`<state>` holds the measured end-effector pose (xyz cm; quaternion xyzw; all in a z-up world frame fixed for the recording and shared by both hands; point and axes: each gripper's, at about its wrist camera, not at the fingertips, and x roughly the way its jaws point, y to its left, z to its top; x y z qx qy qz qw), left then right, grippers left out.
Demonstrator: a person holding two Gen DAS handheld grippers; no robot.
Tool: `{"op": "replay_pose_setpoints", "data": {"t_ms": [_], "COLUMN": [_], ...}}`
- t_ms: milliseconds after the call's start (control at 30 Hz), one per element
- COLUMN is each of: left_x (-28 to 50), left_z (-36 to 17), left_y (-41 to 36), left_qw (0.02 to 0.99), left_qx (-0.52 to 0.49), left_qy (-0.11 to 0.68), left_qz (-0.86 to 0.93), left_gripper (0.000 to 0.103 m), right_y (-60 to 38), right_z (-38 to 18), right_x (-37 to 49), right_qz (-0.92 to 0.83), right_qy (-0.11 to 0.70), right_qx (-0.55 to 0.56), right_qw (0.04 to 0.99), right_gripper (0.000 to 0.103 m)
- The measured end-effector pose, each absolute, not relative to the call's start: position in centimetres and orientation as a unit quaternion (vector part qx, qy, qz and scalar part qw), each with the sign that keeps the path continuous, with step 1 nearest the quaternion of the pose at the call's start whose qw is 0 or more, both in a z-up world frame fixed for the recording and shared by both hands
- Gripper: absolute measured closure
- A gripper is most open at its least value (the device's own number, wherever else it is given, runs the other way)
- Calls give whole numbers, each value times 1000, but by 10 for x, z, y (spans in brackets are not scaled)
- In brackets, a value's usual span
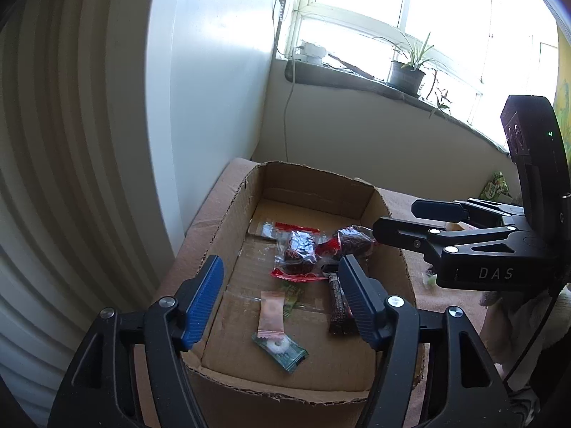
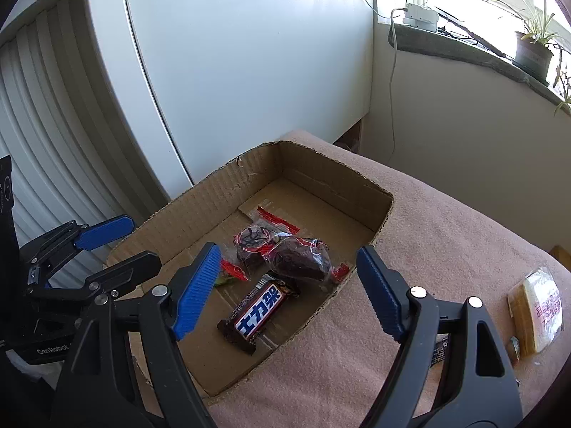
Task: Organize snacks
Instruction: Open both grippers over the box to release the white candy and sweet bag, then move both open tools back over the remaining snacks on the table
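- Left wrist view: your left hand-held gripper hangs open and empty over the cardboard box; a pink sachet and a green mint packet lie inside. Lift straight up, clear of the walls.
- Right wrist view: your right hand-held gripper, also open and empty, hangs above the chocolate bar in the box. A pale wafer pack waits on the pink cloth; approach it flat.

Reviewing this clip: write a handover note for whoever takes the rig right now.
Left tongs: open, empty, over the torn brown cardboard box.
Right tongs: open, empty, over the same box.
In the box: brown chocolate bar, two clear red-edged packets of dark snacks, pink sachet, green wrapped candy.
Left: pale yellow wrapped snack lies on the pink cloth outside.
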<state>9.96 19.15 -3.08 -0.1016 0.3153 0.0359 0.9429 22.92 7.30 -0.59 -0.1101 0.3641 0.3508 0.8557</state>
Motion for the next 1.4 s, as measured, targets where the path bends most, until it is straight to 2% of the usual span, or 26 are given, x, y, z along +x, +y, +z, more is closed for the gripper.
{"op": "replay_pose_setpoints", "data": {"t_ms": [33,100,133,267,533,1000,1367,1400], "left_x": [99,99,99,98,97,107,123,126], "left_z": [-30,-30,-29,-28,-23,-15,-20,-22], "left_y": [191,190,189,184,168,112,53,47], "left_qw": [943,943,942,942,941,948,944,942], "left_qx": [-100,-96,-95,-88,-83,-77,-60,-58], "left_qy": [316,316,317,320,323,310,319,322], "left_qz": [39,46,48,54,52,-5,-64,-70], "left_gripper": [33,26,25,22,21,21,22,25], "right_y": [71,67,65,56,22,-108,-196,-201], "right_z": [-5,-3,-2,3,12,15,-12,-16], "right_x": [229,228,227,223,215,207,191,189], "right_qz": [348,344,342,337,318,242,198,196], "right_qy": [364,359,356,350,345,351,376,380], "right_qx": [-111,-110,-111,-112,-104,-47,-39,-42], "right_qw": [857,861,863,867,877,903,904,903], "right_gripper": [18,6,5,5,5,5,5,5]}}
